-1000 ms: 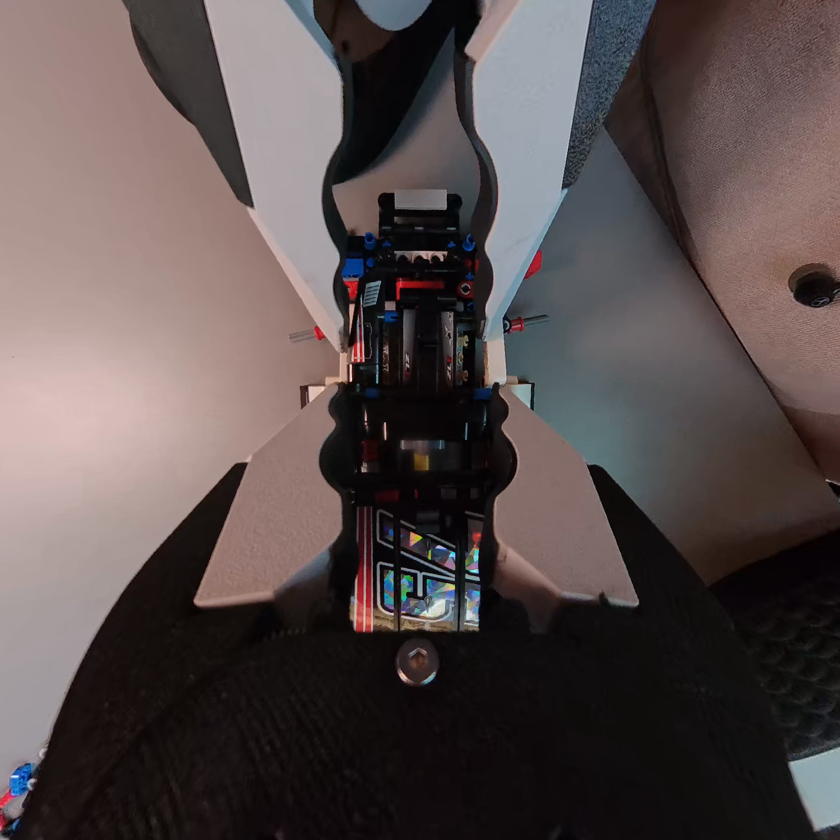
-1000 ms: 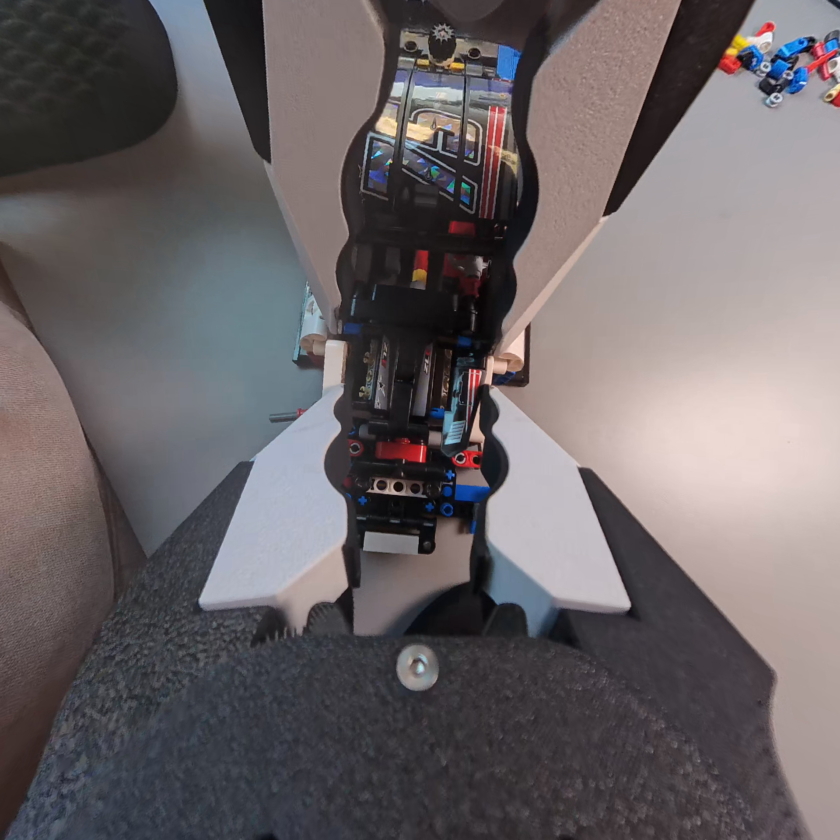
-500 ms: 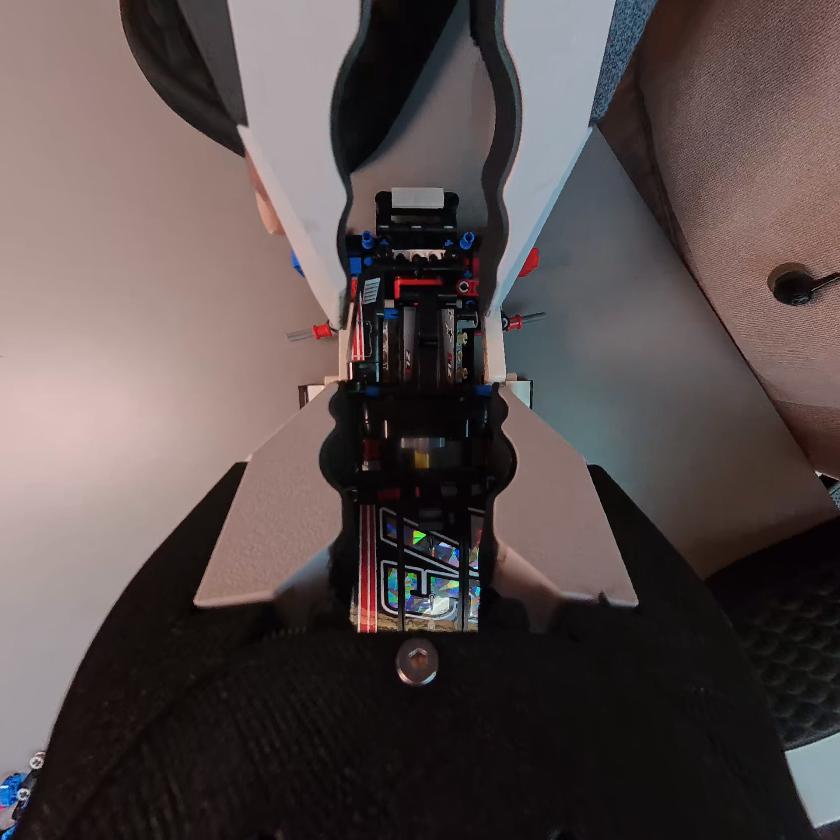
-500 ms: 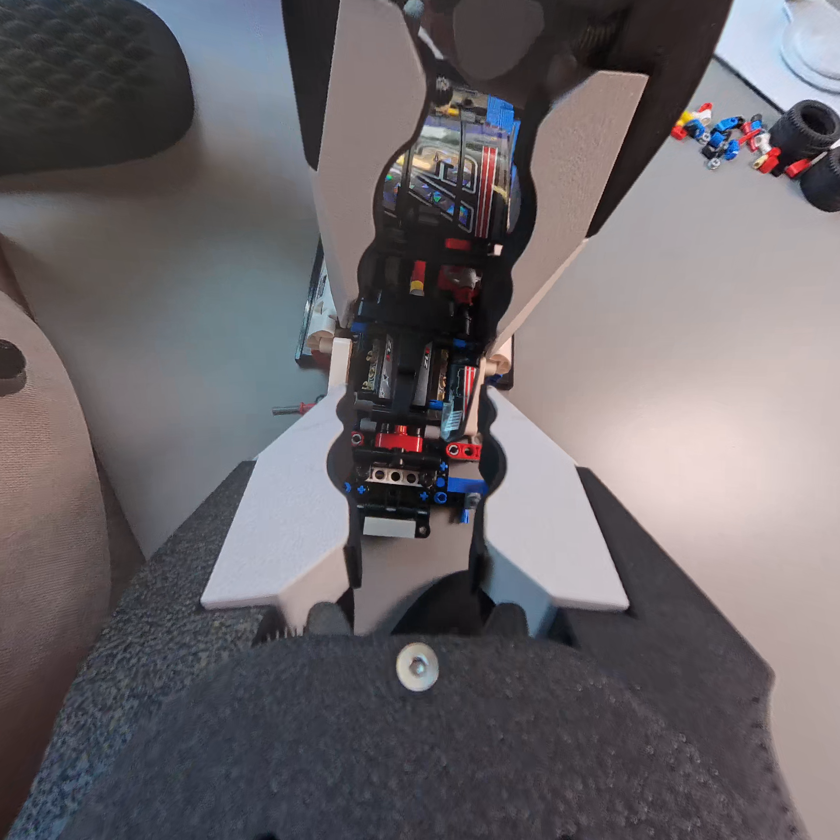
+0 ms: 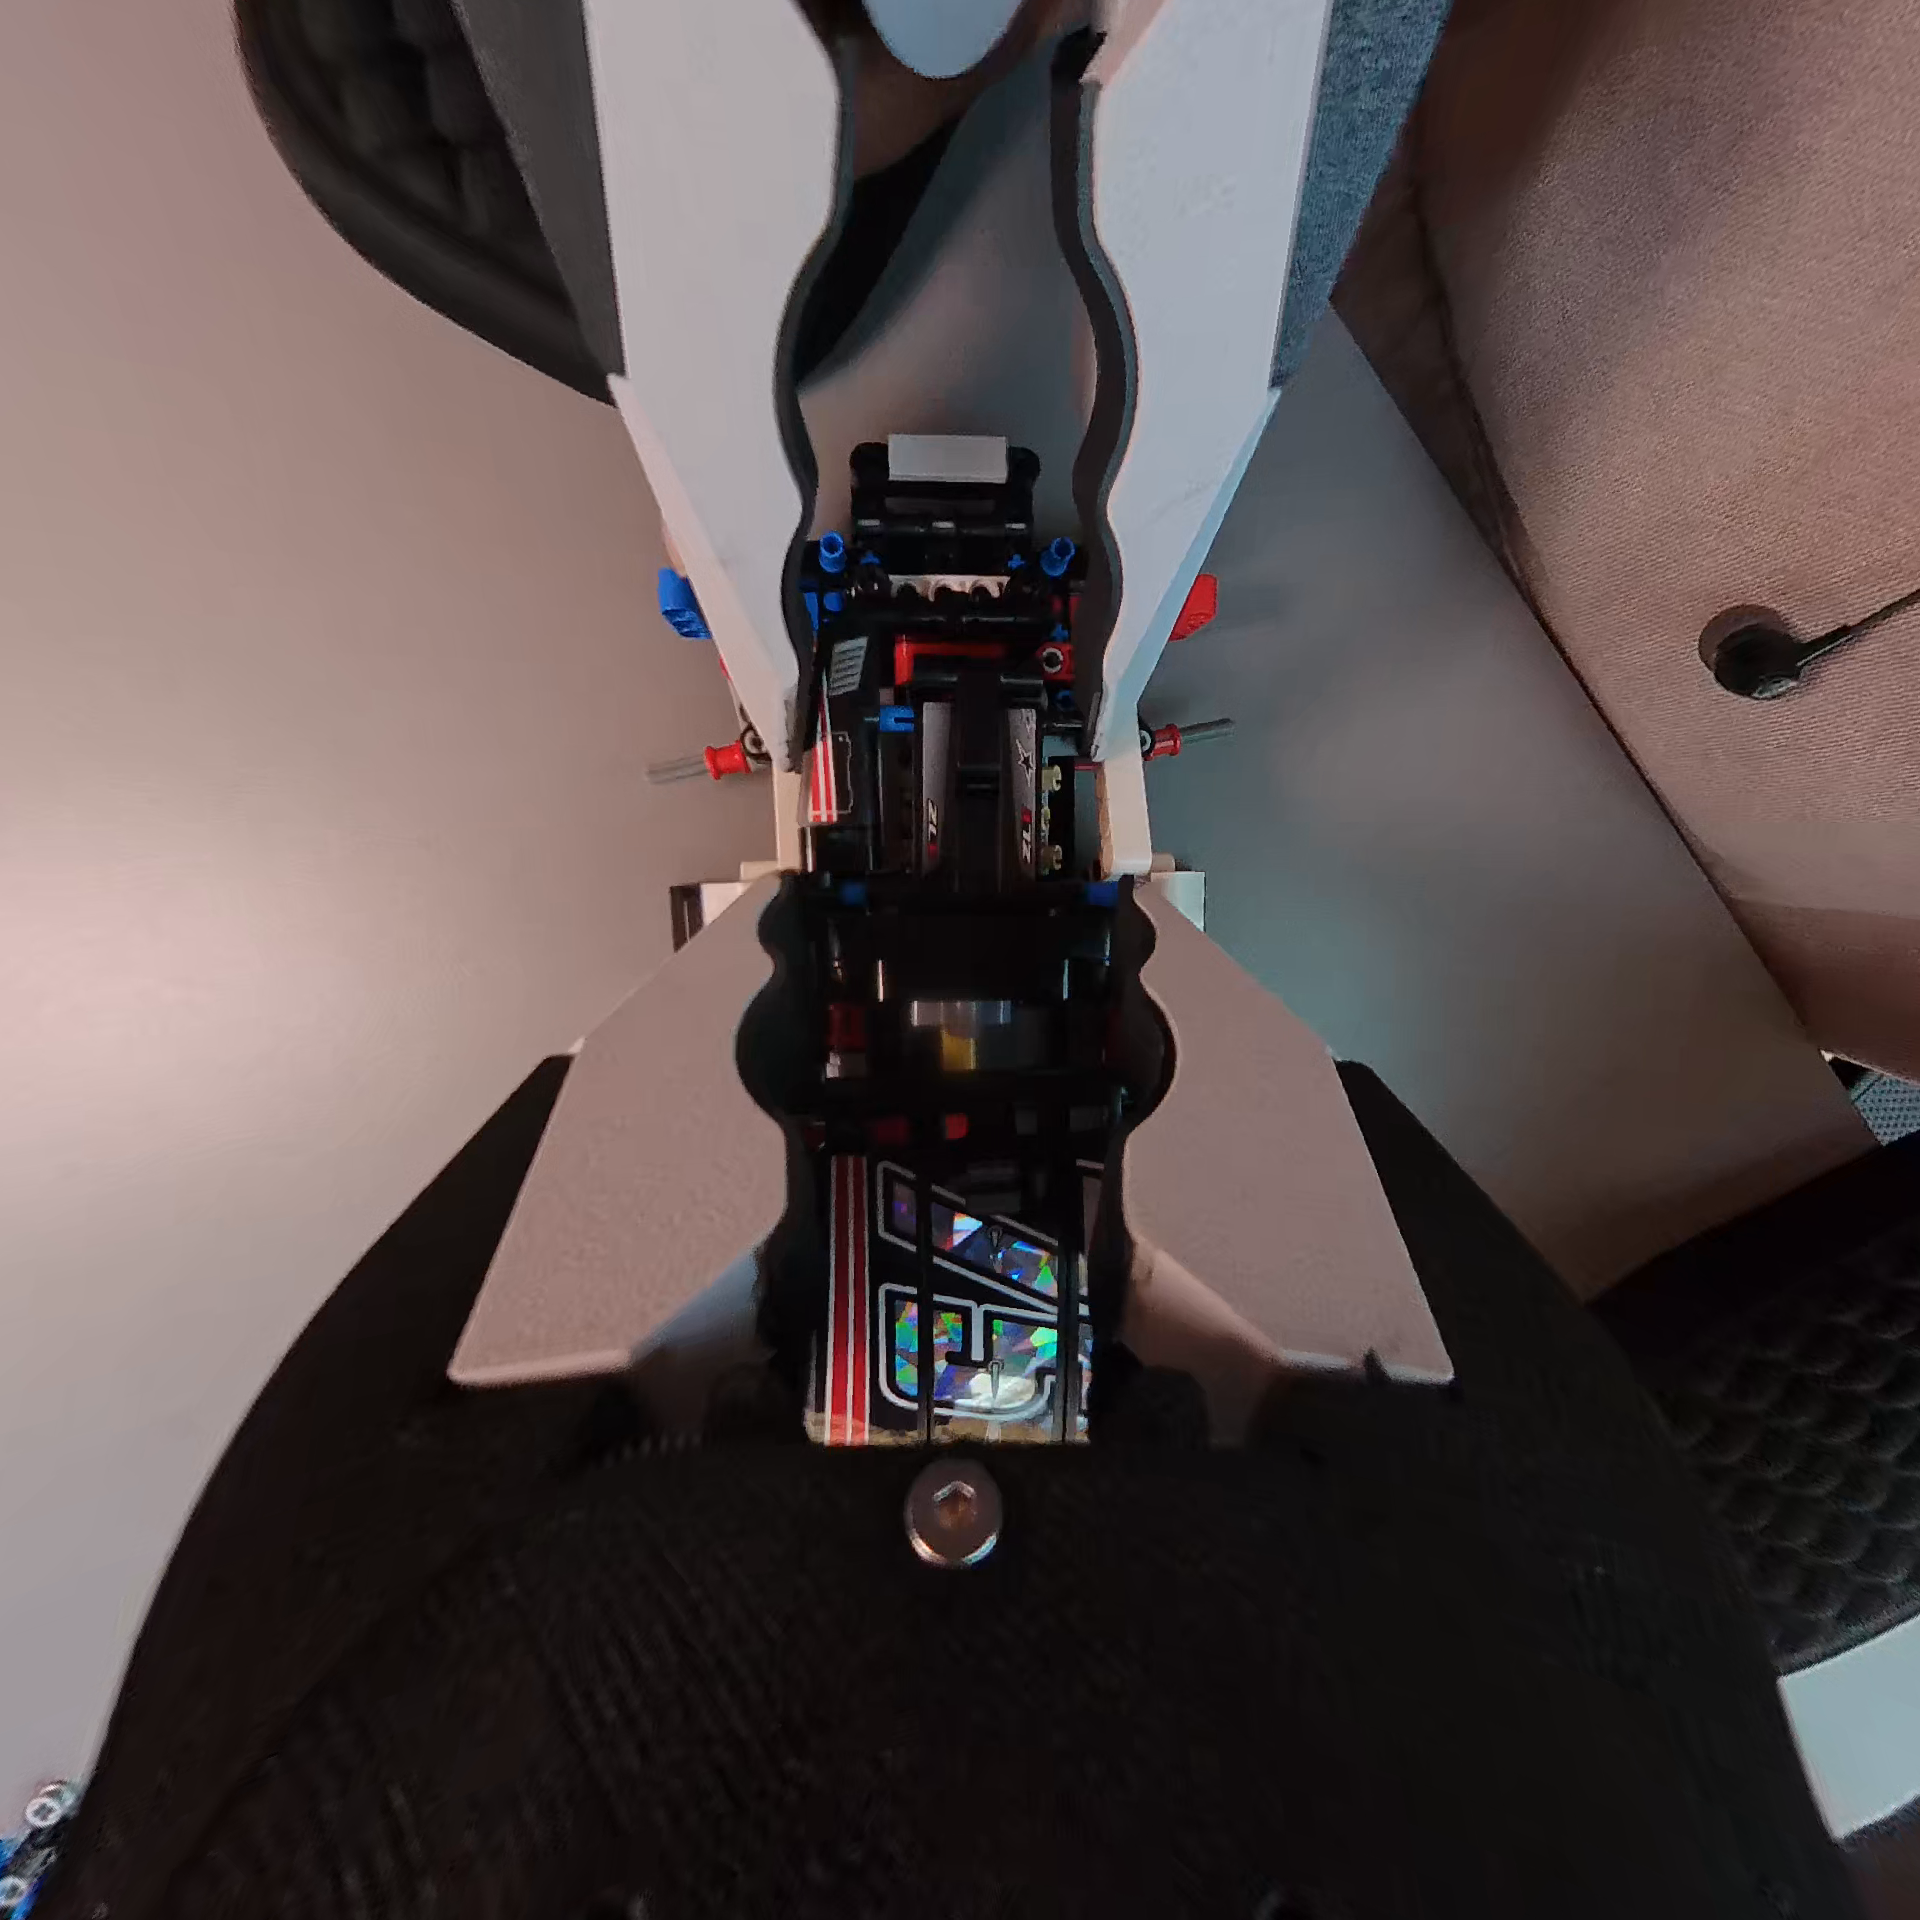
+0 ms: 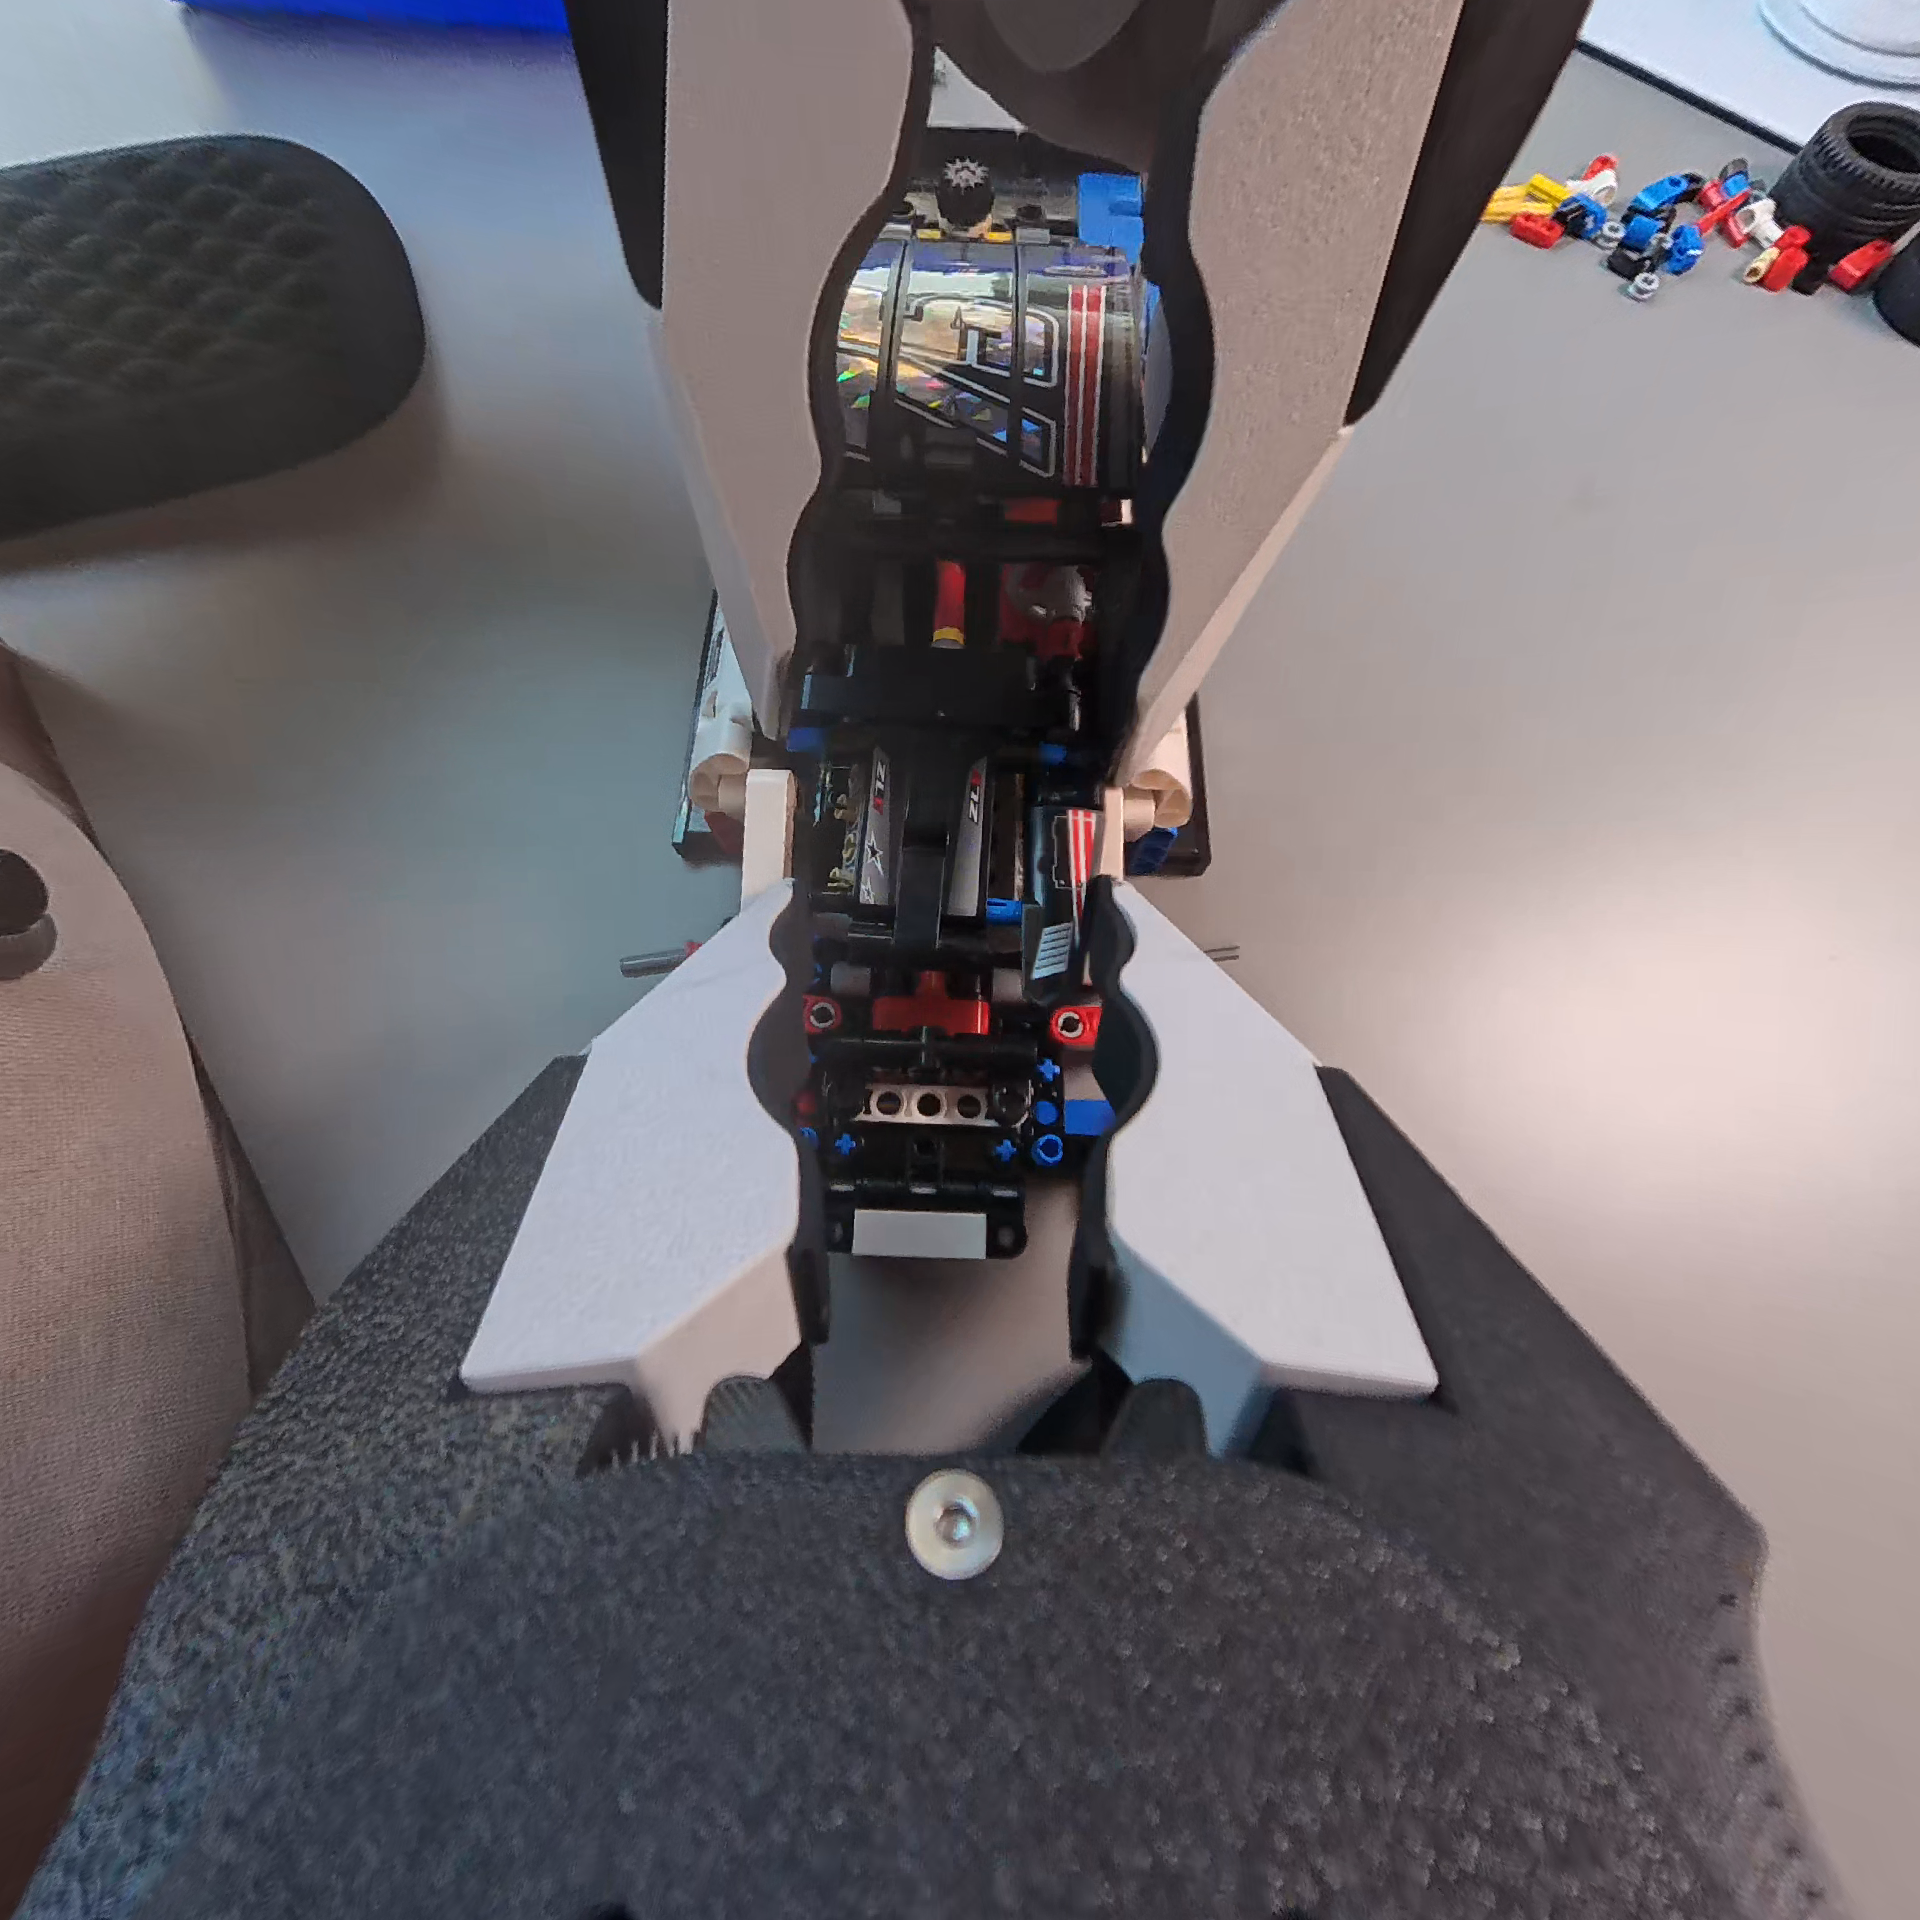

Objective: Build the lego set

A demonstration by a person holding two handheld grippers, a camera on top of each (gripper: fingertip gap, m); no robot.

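My left camera looks down its fingers at the toy car (image 5: pixel 951 935) from very close; my right camera faces it from the opposite end, equally close. Both share the car (image 6: pixel 940 831) and the table (image 6: pixel 1558 831).

Lego car (image 6: pixel 935 831) sides hidden behind both grippers' pads; can't tell contact on the far end. Hood end cut off under left gripper (image 5: pixel 951 904) body. Right gripper (image 6: pixel 940 914) palm covers table (image 6: pixel 1558 831) beneath. Loose pieces (image 6: pixel 1662 223) at table's far right corner too small to identify; tyres (image 6: pixel 1860 177) cropped by edge. Dark padded object (image 6: pixel 156 322) partly cut off, blurry.
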